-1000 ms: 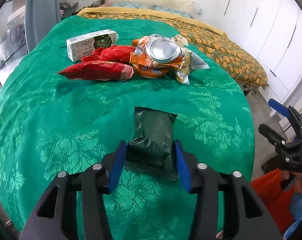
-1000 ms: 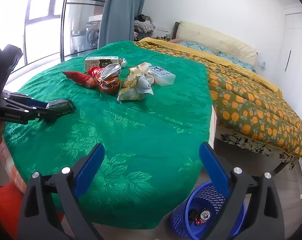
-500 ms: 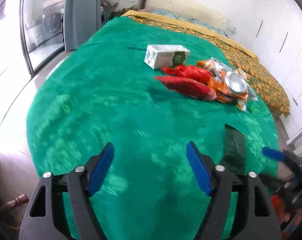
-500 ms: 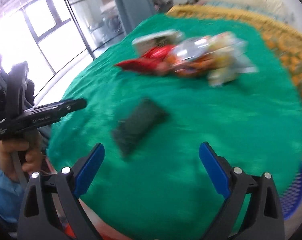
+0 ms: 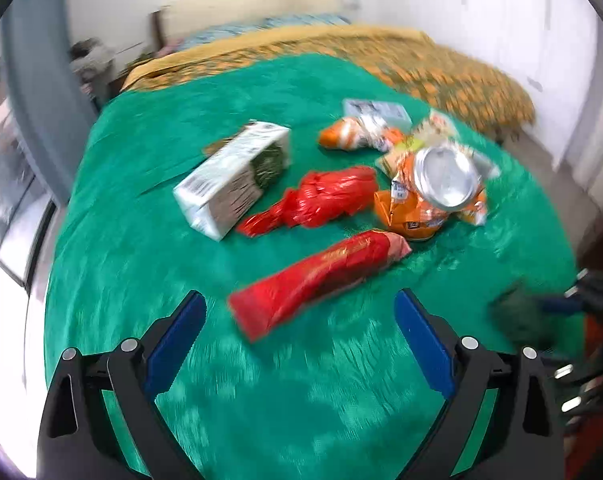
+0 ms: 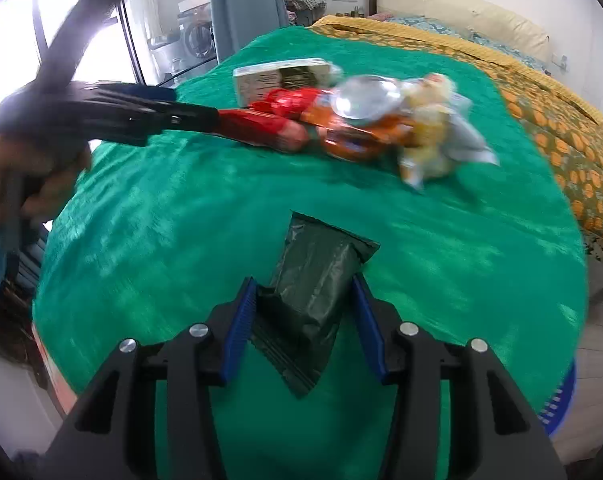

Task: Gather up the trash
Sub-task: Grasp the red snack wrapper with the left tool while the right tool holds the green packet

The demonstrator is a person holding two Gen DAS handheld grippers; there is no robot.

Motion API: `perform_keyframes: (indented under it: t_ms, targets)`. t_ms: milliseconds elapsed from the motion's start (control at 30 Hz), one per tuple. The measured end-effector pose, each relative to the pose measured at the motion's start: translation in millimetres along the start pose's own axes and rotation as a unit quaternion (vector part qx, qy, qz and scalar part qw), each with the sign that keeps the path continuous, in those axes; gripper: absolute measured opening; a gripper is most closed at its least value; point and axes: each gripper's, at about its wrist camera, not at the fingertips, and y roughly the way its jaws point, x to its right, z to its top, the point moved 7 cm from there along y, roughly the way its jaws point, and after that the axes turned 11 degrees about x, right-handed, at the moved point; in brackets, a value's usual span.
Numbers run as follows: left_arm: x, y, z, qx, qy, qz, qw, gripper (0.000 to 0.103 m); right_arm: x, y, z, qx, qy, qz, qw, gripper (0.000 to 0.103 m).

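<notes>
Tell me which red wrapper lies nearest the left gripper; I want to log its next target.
The long flat red wrapper, lying just ahead of the open left gripper. The other, the twisted crumpled red wrapper, sits farther back beside the white carton.

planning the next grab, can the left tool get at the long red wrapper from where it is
Probably yes. The left tool is open, and the long red wrapper lies flat on the green cloth just ahead of its tips, with nothing between them; the view is blurred.

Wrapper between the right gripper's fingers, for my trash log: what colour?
Dark green wrapper; right wrist view shows it best.
</notes>
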Motion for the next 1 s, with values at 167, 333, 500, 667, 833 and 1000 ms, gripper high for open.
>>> perform_keyframes:
  t_ms: [167,333,500,667,833,1000]
  targets:
    - [13,32,-1,-0.025,0.073,0.001,0.997,0.087,30,-14,-12,0.001,0.003,0.022,1.0,0.047]
    - [25,31,-16,-0.054,0.073,-0.03,0.9954,0.036,44,-18,-13,-0.002,-0.014,0.04,0.999,0.047]
    - [40,2,-37,-0.07,0.026,-0.008,0.9972,0.026,66,-19,-8,-0.003,-0.002,0.038,0.999,0.047]
    - [63,-29,-57,-0.067,-0.045,0.008,0.9967,0.03,93,-11,-5,-0.004,0.007,0.007,1.0,0.048]
    - [92,-45,-60,-0.062,-0.084,-0.042,0.9937,0.061,114,-10,-4,-0.004,0.049,0.003,0.999,0.075]
    - [82,-52,-42,-0.036,-0.081,-0.022,0.9958,0.073,125,-16,-2,-0.02,0.104,-0.007,0.994,0.077]
